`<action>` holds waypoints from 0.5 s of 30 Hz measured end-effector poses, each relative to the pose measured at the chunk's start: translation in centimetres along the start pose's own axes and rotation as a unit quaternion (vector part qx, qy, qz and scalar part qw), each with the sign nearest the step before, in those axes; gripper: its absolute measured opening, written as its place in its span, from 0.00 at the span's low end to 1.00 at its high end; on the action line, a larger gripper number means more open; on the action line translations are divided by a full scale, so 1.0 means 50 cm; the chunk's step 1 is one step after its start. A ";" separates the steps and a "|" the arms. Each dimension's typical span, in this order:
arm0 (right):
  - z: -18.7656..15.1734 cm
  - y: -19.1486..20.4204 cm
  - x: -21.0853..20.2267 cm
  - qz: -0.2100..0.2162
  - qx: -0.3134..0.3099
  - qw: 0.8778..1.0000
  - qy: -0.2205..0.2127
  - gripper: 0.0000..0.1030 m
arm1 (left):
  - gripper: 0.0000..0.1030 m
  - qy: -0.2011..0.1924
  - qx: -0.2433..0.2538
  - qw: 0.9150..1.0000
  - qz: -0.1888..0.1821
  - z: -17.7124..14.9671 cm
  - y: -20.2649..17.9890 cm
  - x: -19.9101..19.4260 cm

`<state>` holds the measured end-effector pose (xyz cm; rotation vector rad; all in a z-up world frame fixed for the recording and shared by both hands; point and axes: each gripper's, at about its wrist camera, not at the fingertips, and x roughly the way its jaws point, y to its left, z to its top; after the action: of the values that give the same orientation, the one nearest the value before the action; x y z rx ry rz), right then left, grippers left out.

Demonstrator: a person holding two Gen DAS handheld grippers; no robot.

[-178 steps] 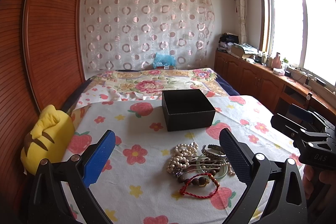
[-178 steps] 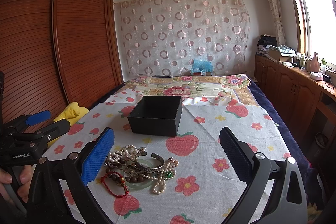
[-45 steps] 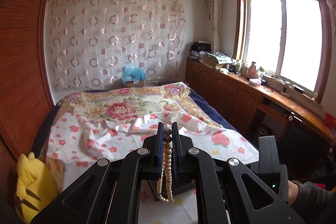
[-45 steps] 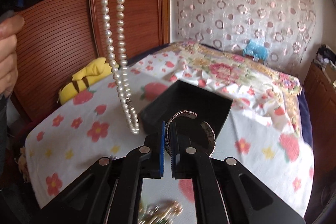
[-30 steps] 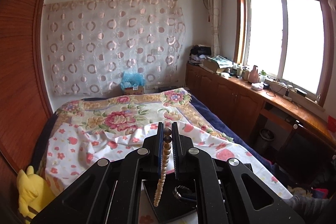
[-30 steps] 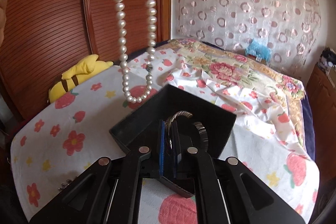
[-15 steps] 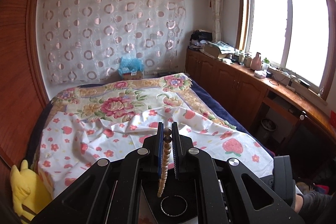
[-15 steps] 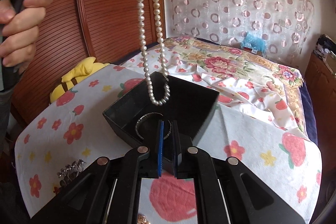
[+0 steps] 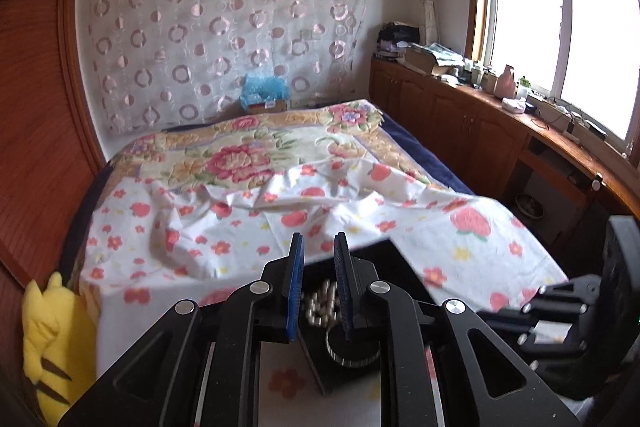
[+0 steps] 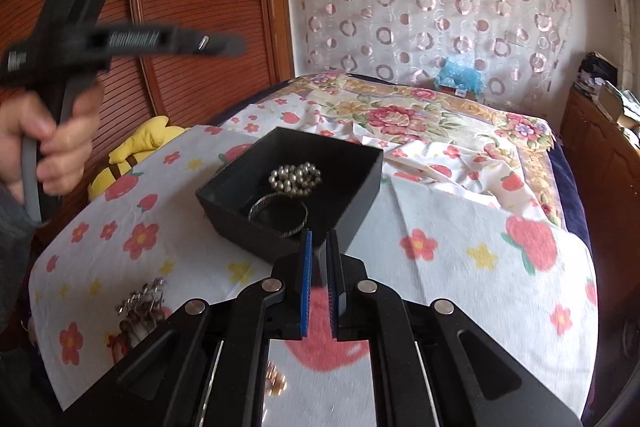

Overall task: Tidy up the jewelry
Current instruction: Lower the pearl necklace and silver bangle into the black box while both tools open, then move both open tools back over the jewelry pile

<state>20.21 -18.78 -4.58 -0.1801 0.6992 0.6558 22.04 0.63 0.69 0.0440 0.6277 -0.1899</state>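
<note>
From our left wrist view, our left gripper (image 9: pixel 318 259) hovered just above the open black square box (image 9: pixel 384 259), its jaws opening with nothing pinched between the blue pads. The white pearl necklace (image 9: pixel 320 307) already lay bunched in the box, showing through the gap, and below it sat the silver bangle (image 9: pixel 352 351). The box rested on the strawberry-print white cloth (image 9: pixel 460 247) covering the surface. At the right edge we caught the black frame of our right gripper (image 9: pixel 560 311).

Over to the right wrist view: our right gripper (image 10: pixel 319 255) was all but closed and gripped nothing, its tips just short of the box's (image 10: pixel 360 195) near wall. Inside, the pearls (image 10: pixel 297 179) were heaped toward the back, the bangle (image 10: pixel 280 217) toward the front. Our left hand (image 10: pixel 52 143) held its gripper (image 10: pixel 224 47) up at the left, blurred. The remaining jewelry pile (image 10: pixel 140 307) waited on the cloth (image 10: pixel 460 287) at lower left, well apart from the box.

We judged the drop done. To finish well, we would lift the left gripper straight up so no bead snags, then send it to the pile.
</note>
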 end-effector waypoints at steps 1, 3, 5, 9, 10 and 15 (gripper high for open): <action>-0.008 0.002 -0.007 -0.003 0.001 1.000 -0.001 0.08 | 0.14 0.002 0.000 1.000 0.000 -0.013 0.001 -0.009; -0.029 0.014 -0.026 -0.009 0.005 1.000 -0.003 0.08 | 0.14 0.009 -0.002 1.000 -0.001 -0.055 0.003 -0.025; -0.051 0.027 -0.041 -0.012 0.012 1.000 -0.003 0.08 | 0.14 0.017 -0.008 1.000 -0.005 -0.096 0.003 -0.039; -0.085 0.052 -0.070 -0.027 0.017 0.999 -0.006 0.08 | 0.14 0.026 -0.012 1.000 -0.006 -0.150 -0.004 -0.066; -0.095 0.058 -0.080 -0.030 0.021 0.999 -0.007 0.08 | 0.14 0.028 -0.012 1.000 -0.007 -0.163 -0.006 -0.074; -0.135 0.080 -0.112 -0.041 0.040 0.998 -0.010 0.30 | 0.14 0.040 -0.025 0.999 -0.012 -0.211 -0.009 -0.097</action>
<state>10.85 -20.88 -5.85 -0.1270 0.6949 0.5502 11.97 2.03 -4.99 -0.0038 0.7134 -0.1953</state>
